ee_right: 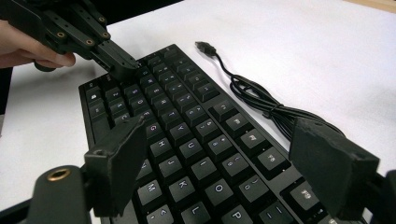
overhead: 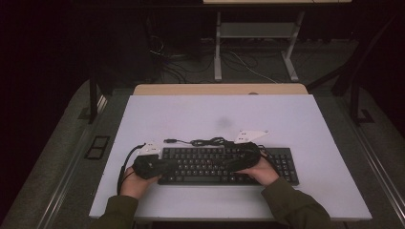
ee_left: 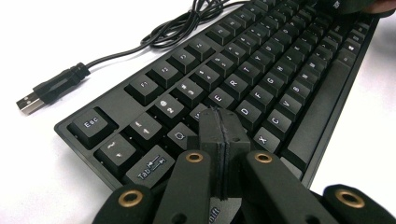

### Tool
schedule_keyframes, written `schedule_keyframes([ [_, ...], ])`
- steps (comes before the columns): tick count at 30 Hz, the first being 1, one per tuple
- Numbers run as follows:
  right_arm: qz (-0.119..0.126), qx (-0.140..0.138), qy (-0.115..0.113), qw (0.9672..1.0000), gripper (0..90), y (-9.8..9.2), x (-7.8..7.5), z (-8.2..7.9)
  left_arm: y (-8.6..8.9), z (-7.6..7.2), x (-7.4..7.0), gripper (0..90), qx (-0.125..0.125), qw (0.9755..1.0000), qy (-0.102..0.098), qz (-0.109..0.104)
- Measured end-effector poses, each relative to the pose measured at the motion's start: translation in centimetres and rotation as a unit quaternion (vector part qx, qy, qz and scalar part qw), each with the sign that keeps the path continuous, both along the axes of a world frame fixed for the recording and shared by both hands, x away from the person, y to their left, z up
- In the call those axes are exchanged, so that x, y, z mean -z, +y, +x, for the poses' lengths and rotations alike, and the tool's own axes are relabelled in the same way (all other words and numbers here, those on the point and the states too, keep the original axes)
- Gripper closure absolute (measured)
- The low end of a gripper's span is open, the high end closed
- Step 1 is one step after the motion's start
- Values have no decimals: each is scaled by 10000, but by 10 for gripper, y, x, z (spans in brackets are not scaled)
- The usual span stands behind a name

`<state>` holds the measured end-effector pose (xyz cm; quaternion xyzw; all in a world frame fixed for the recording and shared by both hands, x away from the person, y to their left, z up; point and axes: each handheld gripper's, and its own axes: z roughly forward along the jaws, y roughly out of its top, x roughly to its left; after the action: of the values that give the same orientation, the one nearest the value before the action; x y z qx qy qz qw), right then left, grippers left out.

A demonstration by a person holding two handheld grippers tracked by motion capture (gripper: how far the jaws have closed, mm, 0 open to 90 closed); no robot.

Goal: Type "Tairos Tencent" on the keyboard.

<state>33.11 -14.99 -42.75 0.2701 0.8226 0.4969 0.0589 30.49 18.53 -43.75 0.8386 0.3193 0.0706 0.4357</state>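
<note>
Black keyboard is lying flat on the white table, near the person's edge, its cable bunched just behind it w/ the USB plug resting on the table off the Esc corner.

Left gripper is sitting w/ jaws fully closed, nothing between them; the tips are pointing down at the A/S/W keys at the keyboard's left end, right at the key tops, but can't tell if actually pressing.

Right gripper is hanging over the keyboard's right-of-middle keys w/ jaws standing wide apart, gripping nothing; keys H, J, K are showing betw. its pads.

Both hands are holding the grippers at the keyboard's front edge.
</note>
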Motion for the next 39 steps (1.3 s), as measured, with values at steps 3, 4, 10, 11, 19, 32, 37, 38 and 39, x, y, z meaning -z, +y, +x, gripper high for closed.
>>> schedule_keyframes([
  [3, -9, -4, 9, 10000, 189, 0, 0, 0, 0, 0, 1, 887, 5, 10000, 33, -2],
  [4, -15, 5, 5, 10000, 189, 0, -1, -1, 0, 0, 1, 888, 5, 10000, 31, -5],
  [10, -28, 20, -9, 10000, 189, 1, 0, 0, 1, 1, 2, 887, 19, 10000, 43, -13],
  [11, -28, 20, -9, 10000, 189, 1, 0, 0, 1, 1, 2, 888, 21, 10000, 44, -12],
  [19, -44, 15, -4, 10000, 188, 1, 0, -1, 1, 2, 4, 888, 44, 9999, 118, -43],
  [32, -23, 52, -47, 10000, 188, 0, -1, 0, -1, 0, -1, 887, 15, 10000, -25, -58],
  [37, 4, 62, -68, 10000, 188, -1, -1, 0, -2, -1, -4, 862, -7, 9999, -37, -124],
  [38, 8, 60, -64, 10000, 188, -1, -1, 0, -2, -1, -5, 843, -2, 9999, -39, -123],
  [39, 17, 66, -49, 10000, 188, -1, -1, -1, -3, -1, -5, 827, -11, 9999, -36, -112],
])
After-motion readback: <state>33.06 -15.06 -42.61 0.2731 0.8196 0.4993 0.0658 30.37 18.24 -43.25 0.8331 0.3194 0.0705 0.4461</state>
